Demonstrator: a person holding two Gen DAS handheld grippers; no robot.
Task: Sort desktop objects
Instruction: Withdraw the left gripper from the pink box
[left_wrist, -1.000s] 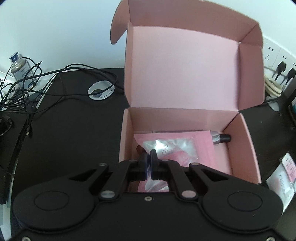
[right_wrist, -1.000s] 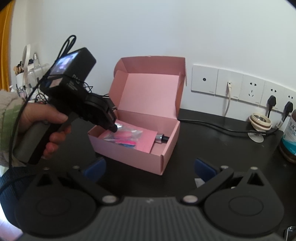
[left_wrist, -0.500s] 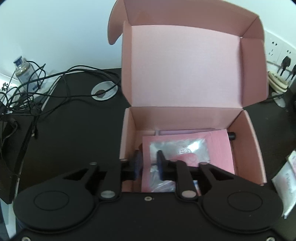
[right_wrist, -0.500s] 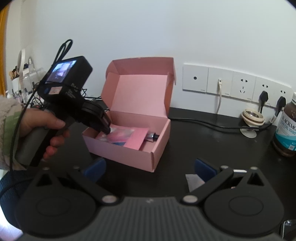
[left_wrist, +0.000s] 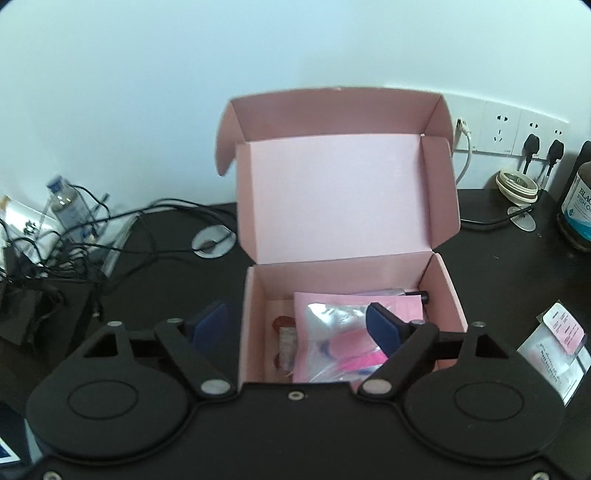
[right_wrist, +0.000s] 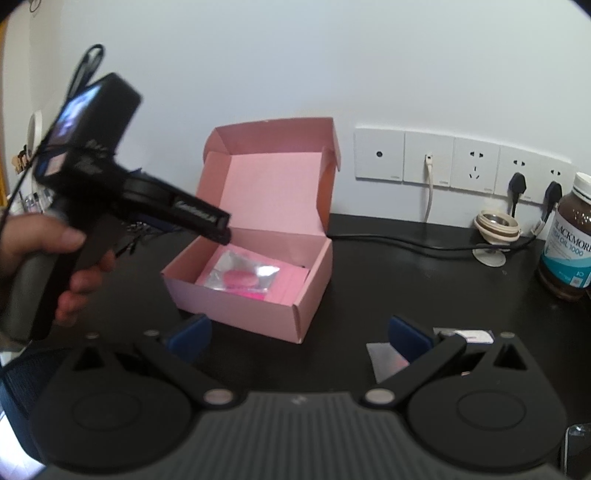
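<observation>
An open pink cardboard box (left_wrist: 445, 291) (right_wrist: 258, 314) stands on the black desk, lid up. Inside lies a clear plastic bag with pink items (left_wrist: 340, 336) (right_wrist: 242, 275) on a pink sheet, with a dark-capped tube (left_wrist: 417, 294) behind it. My left gripper (left_wrist: 297, 323) is open and empty, raised above the box's near left corner; in the right wrist view it (right_wrist: 218, 229) hangs over the box's left side. My right gripper (right_wrist: 299, 336) is open and empty, low over the desk in front of the box. A small pink-labelled packet (left_wrist: 554, 343) (right_wrist: 391, 360) lies right of the box.
A tangle of black cables (left_wrist: 74, 236) and a small bottle (left_wrist: 66, 206) crowd the desk's left. A brown supplement bottle (right_wrist: 569, 240) and a round white lid (right_wrist: 496, 223) stand at the right near the wall sockets (right_wrist: 476, 166). A cable (right_wrist: 406, 243) runs behind the box.
My left gripper has opened, let the plastic bag drop into the box, and pulled up and back. The right gripper has drifted a little nearer the packet.
</observation>
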